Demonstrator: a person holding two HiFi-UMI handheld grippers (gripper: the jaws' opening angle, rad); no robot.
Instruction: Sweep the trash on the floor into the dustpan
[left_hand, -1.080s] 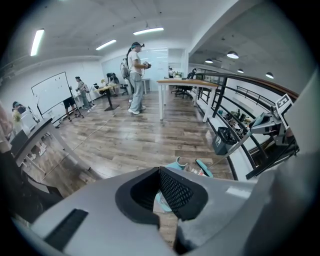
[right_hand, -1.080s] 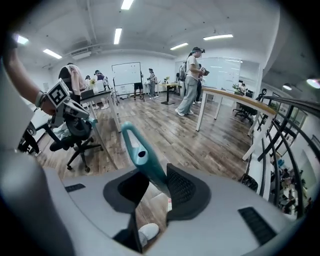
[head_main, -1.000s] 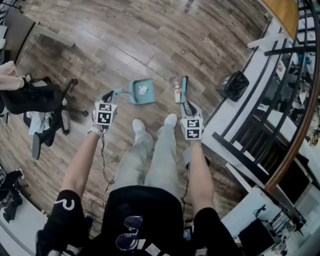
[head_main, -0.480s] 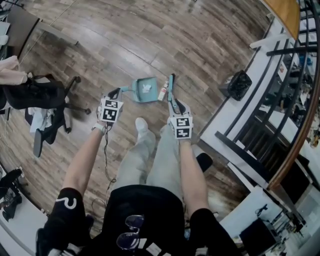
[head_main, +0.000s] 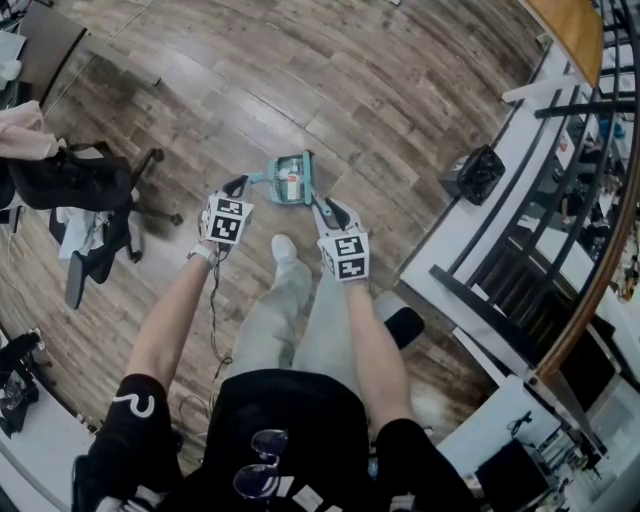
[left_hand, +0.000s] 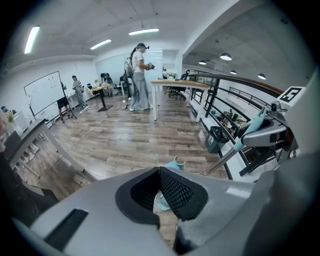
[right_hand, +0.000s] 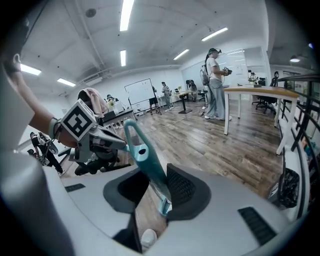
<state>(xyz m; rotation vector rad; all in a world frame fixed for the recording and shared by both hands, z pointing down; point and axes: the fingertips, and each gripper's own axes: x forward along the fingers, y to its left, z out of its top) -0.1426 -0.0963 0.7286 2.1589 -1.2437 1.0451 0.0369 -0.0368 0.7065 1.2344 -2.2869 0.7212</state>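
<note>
- Since the earlier frames, the right gripper (head_main: 328, 210) has carried the long-handled teal plastic brush (head_main: 311, 179) across towards the left gripper (head_main: 238, 187). The small white bottle with a reddish band (head_main: 292, 184), which lay out on the floor beside the brush, now sits within the outline of the teal plastic dustpan (head_main: 276, 172).
- Left gripper: we find its jaws closed on the dustpan's teal handle. In its own view a ribbed teal section shows between the black pads and the handle's end rises just beyond them.
- Right gripper: its jaws are clamped on the brush handle, which rises tilted from between the pads in its own view.
- The dustpan rests on the brown wood-plank floor (head_main: 400, 90) just ahead of the left gripper, between the two grippers.
- The brush head stands against the dustpan's edge on the side away from the left gripper, just ahead of the right gripper.
- The two grippers are near each other but apart, with the person's white shoe (head_main: 282, 248) just behind and between them.
- A black office chair (head_main: 75, 190) stands well out to the left gripper's side.
- A black waste bin (head_main: 478, 172) stands well out to the right gripper's side, against a white ledge with black railing.
- We cannot tell whether other litter also lies in the dustpan.
</note>
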